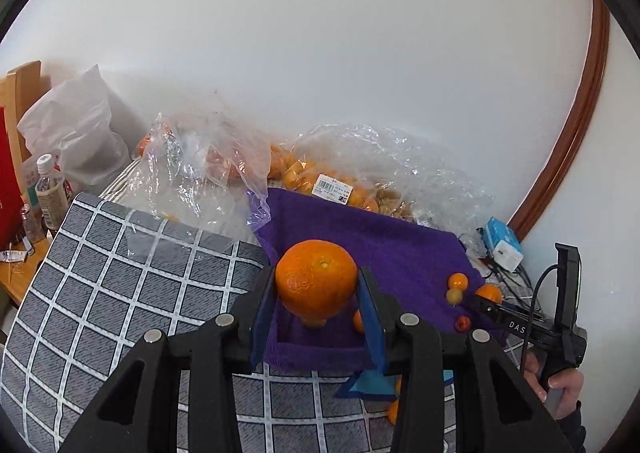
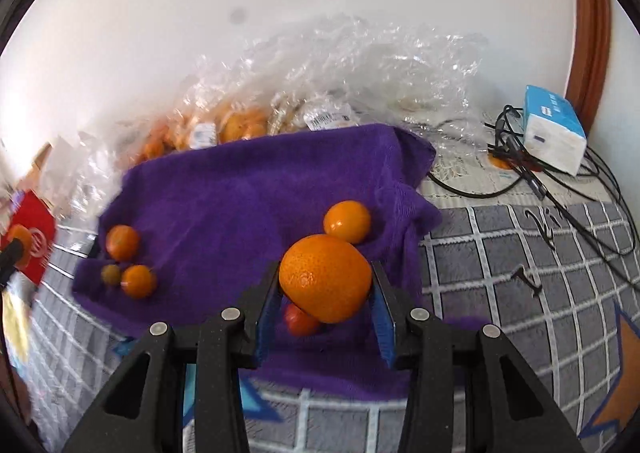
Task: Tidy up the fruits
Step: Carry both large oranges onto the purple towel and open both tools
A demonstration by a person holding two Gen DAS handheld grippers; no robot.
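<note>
My left gripper (image 1: 318, 277) is shut on a large orange (image 1: 316, 281), held above the near edge of a purple towel (image 1: 392, 245). My right gripper (image 2: 326, 269) is shut on another large orange (image 2: 326, 279) over the same towel (image 2: 248, 189). Small oranges (image 2: 123, 242) (image 2: 138, 281) (image 2: 347, 221) and a greenish fruit (image 2: 111, 273) lie on the towel. A small red fruit (image 2: 300, 319) sits beneath the right gripper's orange. In the left wrist view a hand (image 1: 560, 385) holds the right tool at the right edge.
Clear plastic bags of fruit (image 1: 320, 181) (image 2: 240, 125) lie behind the towel against the wall. A tissue pack (image 2: 554, 129) and black cables (image 2: 560, 189) sit at the right. Grey checked cloth (image 1: 140, 273) covers the surface. A bottle (image 1: 50, 189) and a white bag (image 1: 76, 133) stand at the left.
</note>
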